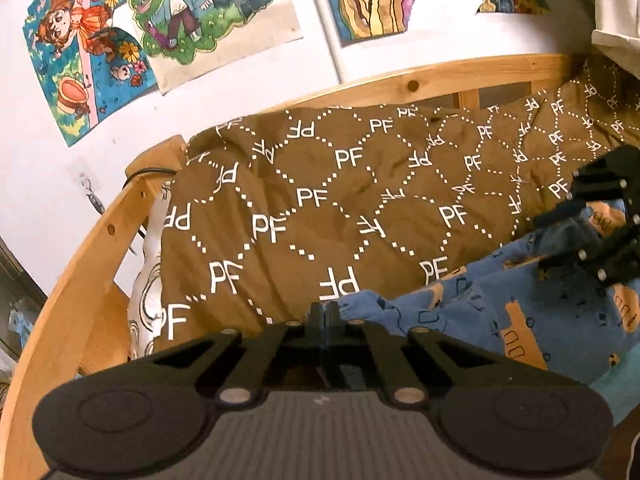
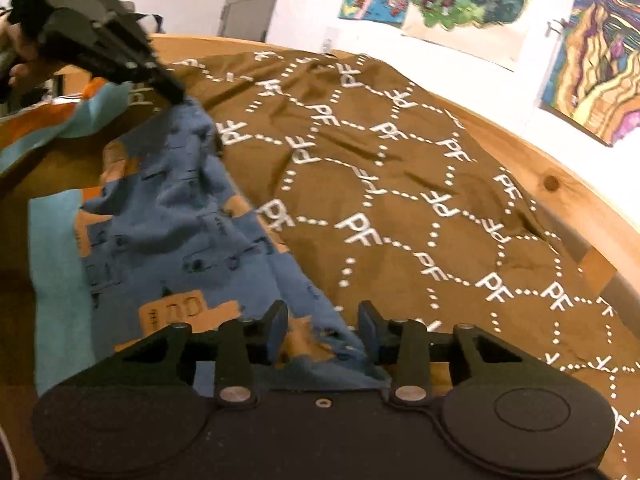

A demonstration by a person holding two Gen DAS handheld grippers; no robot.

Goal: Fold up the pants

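Pants (image 1: pixel 500 312) on brown bedspread (image 1: pixel 320 208).

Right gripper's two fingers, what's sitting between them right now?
In the right wrist view, the blue pants fabric lies bunched between the open right gripper fingers.

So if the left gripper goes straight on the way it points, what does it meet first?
Probably the brown blanket. The left gripper, shut on the edge of the blue pants, points across it toward the wooden bed rail; depth is unclear.
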